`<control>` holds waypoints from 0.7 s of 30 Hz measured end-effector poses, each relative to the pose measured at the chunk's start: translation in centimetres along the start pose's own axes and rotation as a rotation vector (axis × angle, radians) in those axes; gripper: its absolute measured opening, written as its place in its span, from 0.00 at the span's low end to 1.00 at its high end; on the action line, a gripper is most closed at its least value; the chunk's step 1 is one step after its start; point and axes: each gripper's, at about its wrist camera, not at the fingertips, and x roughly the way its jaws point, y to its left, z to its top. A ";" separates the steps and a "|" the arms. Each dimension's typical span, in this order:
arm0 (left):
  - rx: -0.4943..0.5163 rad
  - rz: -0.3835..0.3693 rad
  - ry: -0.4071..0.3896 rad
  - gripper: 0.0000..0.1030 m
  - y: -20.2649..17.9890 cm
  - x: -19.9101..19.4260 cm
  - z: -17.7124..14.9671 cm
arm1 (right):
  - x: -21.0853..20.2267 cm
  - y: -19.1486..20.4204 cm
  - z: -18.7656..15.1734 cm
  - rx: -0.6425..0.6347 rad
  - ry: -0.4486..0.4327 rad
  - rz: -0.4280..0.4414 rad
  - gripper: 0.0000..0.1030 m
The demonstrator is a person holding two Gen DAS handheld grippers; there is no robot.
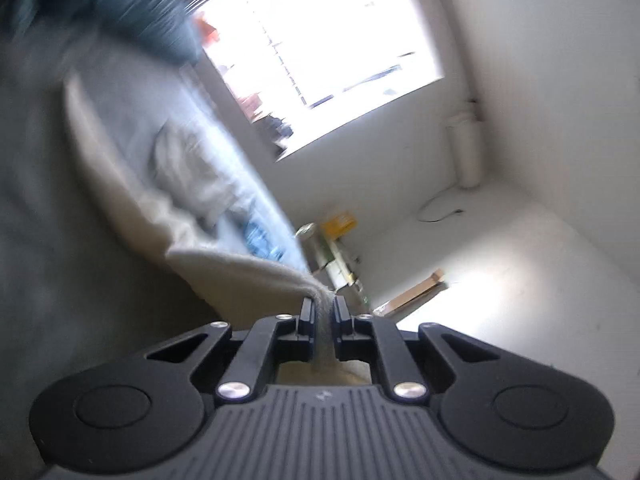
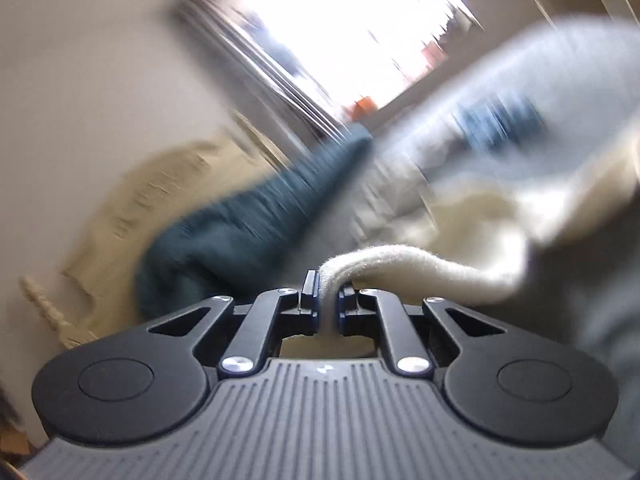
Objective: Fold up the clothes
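Left tool: jaws pressed together, pinching the edge of a pale fleece garment; cloth runs away up and to the left.
Right tool: jaws likewise pinched on the same garment; cloth runs off rightward.
Garment: hangs between both tools, each holding it equally near.
Beyond: dark teal cloth, blurred; bright window.

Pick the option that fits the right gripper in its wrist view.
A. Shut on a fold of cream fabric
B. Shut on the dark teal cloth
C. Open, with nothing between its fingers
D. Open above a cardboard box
A: the right gripper pinches a fold of the cream fabric, which loops away to the right.
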 end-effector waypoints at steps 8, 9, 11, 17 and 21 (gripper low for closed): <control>-0.019 0.185 0.120 0.08 4.1 -2.4 -7.3 | -2.4 -2.9 -6.6 0.084 0.143 -0.031 0.07; -0.024 0.228 0.146 0.08 5.0 -2.6 -8.4 | -2.4 -3.7 -8.2 0.113 0.181 -0.060 0.07; -0.028 0.289 0.192 0.08 6.7 -2.7 -10.7 | -2.3 -5.1 -11.6 0.170 0.269 -0.116 0.07; 0.016 0.391 0.228 0.08 8.9 -3.0 -13.6 | -4.1 -7.3 -17.8 0.278 0.331 -0.191 0.06; 0.106 0.441 0.267 0.08 9.2 -2.0 -14.1 | -4.3 -7.1 -18.7 0.241 0.344 -0.231 0.06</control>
